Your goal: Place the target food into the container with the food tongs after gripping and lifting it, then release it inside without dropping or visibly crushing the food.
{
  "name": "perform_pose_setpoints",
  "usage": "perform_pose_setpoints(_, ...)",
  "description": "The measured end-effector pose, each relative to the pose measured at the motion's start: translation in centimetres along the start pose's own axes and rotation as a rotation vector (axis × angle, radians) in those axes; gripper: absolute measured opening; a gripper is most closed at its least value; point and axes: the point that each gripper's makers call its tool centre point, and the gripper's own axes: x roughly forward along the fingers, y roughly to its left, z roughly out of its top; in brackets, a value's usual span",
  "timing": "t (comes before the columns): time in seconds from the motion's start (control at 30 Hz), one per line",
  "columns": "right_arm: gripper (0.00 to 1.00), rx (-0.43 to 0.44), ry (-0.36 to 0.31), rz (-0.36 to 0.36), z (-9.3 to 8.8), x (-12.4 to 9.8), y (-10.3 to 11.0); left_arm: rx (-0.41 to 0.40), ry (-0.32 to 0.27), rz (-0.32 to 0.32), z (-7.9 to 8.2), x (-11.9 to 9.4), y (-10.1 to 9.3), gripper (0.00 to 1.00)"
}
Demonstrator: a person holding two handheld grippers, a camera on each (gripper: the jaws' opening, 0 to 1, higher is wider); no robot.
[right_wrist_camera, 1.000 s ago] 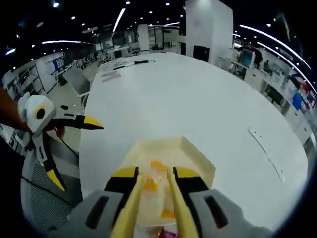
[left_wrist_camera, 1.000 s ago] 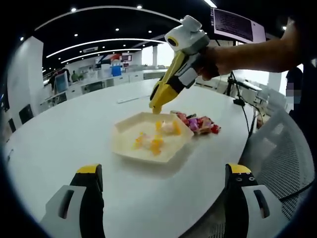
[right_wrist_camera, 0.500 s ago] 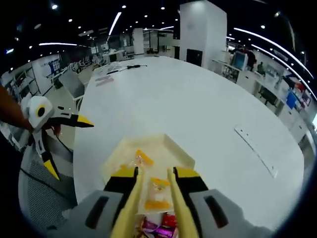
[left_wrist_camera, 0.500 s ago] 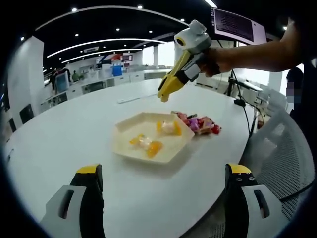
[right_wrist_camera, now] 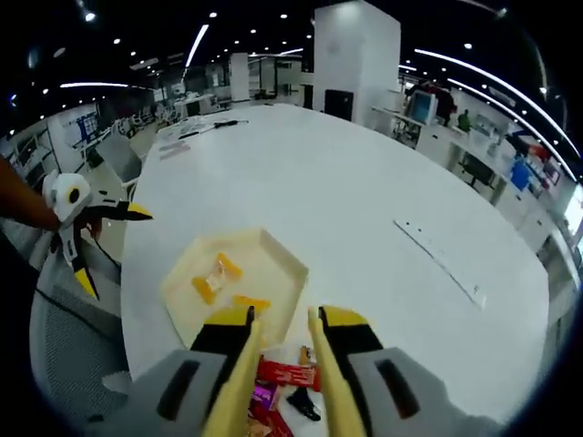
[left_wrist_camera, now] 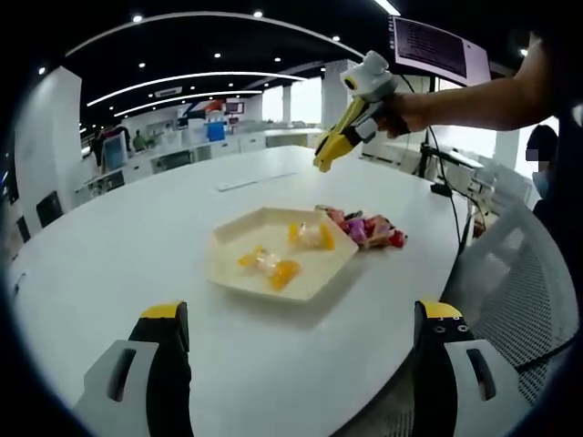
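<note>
Container: your cream hexagonal tray (left_wrist_camera: 314, 273) sits on the round white table (left_wrist_camera: 137, 246), near the edge closest to you. It holds two wrapped candies: one orange-ended piece (left_wrist_camera: 270, 266) toward the near side, one (left_wrist_camera: 310, 235) by the far rim. In the right gripper view the same tray (right_wrist_camera: 282, 273) shows both pieces (right_wrist_camera: 211, 278) inside.

Loose stock: a heap of wrapped candies (left_wrist_camera: 366, 228), pink, red and purple, lies on the table just beside the tray's right corner, touching or nearly touching its wall. In the right gripper view this heap (right_wrist_camera: 284, 378) lies beneath your right jaws.

Right gripper (left_wrist_camera: 324, 162): you hold it raised well above the table, beyond the tray, tips pointing down. Its yellow tong blades (right_wrist_camera: 244, 364) stand narrow, a slim gap between them, nothing held.

Left gripper (left_wrist_camera: 296, 341): jaws spread wide, nothing between them, low over the near table edge. In the right gripper view it (right_wrist_camera: 109, 246) appears at the left, jaws apart, off the table edge.

Surroundings: a mesh chair (left_wrist_camera: 519, 282) at the right of the table; a long flat strip (right_wrist_camera: 437, 259) lies on the far tabletop, well apart from the tray; desks and monitors stand behind.
</note>
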Motion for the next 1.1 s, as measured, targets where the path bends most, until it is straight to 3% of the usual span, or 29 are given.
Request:
perform_pose_setpoints(0.5, 0.26, 0.009, 0.011, -0.052, -3.3, -2.4, -2.6, -0.003, -0.006, 0.005, 0.2, -0.1, 0.1, 1.00)
perform_pose_setpoints(0.67, 0.27, 0.024, 0.014, -0.079, -3.6, -2.5, -3.6, -0.003, -0.002, 0.005, 0.0, 0.0, 0.1, 0.99)
perform_pose_setpoints(1.1, 0.27, -0.017, 0.028, -0.071, -5.0, -1.0, -4.4, -0.009, 0.007, 0.006, -0.1, 0.0, 0.1, 0.99)
